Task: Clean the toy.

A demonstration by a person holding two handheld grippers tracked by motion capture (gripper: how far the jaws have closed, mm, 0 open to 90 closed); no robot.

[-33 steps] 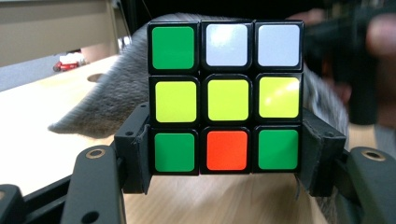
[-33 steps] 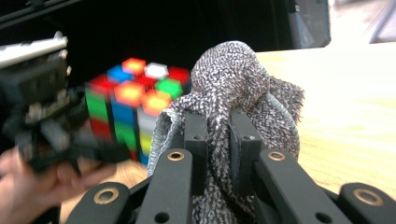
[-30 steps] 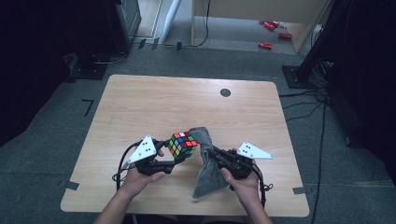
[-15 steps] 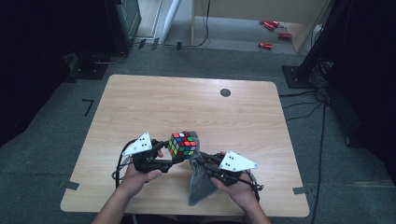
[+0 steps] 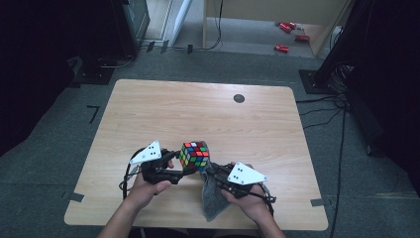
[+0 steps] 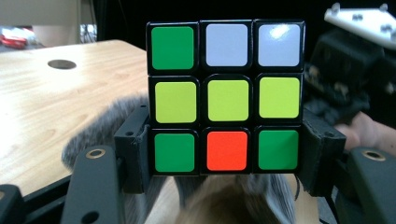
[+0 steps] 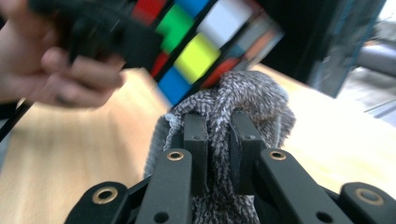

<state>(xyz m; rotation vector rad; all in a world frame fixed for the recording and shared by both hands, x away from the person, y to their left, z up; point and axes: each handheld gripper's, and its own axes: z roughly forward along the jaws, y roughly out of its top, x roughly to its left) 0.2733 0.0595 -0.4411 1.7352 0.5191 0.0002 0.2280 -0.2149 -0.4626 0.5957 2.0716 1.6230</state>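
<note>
Left gripper (image 5: pixel 179 163) is clamped on the puzzle cube (image 5: pixel 194 156), pads pressing its two sides, the cube held up above the near edge of the wooden table (image 5: pixel 208 114). At the cube's four o'clock, the right gripper (image 5: pixel 212 174) pinches a grey knitted cloth (image 5: pixel 213 201) tight between its jaws, the bunched end touching the cube's underside.

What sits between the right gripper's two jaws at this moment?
A fold of the grey knitted cloth is pinched between the jaws of the right gripper, plain in the right gripper view; the puzzle cube lies just beyond it.
</note>
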